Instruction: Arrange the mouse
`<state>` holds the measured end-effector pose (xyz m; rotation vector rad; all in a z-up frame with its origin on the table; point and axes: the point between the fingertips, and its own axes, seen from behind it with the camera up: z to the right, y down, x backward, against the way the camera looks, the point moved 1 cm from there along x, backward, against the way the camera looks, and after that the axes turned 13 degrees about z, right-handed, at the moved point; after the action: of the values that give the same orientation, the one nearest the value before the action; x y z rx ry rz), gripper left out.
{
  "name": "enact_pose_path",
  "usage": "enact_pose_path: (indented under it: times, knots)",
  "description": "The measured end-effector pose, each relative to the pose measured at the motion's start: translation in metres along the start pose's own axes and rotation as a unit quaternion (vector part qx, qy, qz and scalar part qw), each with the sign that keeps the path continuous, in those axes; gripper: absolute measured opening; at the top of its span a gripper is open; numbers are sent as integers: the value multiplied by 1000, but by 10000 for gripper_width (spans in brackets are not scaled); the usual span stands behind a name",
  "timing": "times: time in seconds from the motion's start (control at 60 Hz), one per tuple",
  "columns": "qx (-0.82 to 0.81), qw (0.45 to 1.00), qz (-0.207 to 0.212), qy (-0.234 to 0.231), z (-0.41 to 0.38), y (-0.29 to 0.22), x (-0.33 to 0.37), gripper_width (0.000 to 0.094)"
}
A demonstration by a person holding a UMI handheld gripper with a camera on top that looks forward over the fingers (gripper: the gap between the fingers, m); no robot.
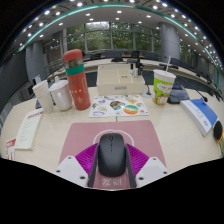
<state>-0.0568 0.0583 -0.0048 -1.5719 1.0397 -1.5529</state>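
Gripper view shows us a light desk (60, 140) with a pink mat (92, 135) in its middle, just ahead of our tongs (111, 165). On the left we see a white keyboard (27, 130) near the desk edge, and some bare surface lies between it and the mat. Behind it stand a white cup (44, 96), a grey can (61, 95) and a tall red bottle (77, 80), close together; we cannot see inside them. A printed sheet (118, 106) lies beyond the mat, with free room before it. The dark mouse (111, 152) sits on the mat between the purple pads (87, 157), and both fingers seem to press its sides. To the right stands a green-and-white cup (163, 86), contents hidden, and a blue-edged book (201, 113) lies by the right edge.
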Motion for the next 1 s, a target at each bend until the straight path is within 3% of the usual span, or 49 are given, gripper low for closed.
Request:
enact_pose_path:
  times: [0.033, 0.117, 0.45, 0.683, 1.0]
  knots:
    - [0, 1000, -2, -1, 1, -1, 3, 549]
    - [-15, 1000, -6, -6, -1, -7, 20, 869]
    - [18, 999, 32, 22, -14, -57, 208, 855]
    - [28, 997, 49, 53, -38, -45, 356, 859]
    - [46, 995, 56, 69, -64, -25, 441, 856]
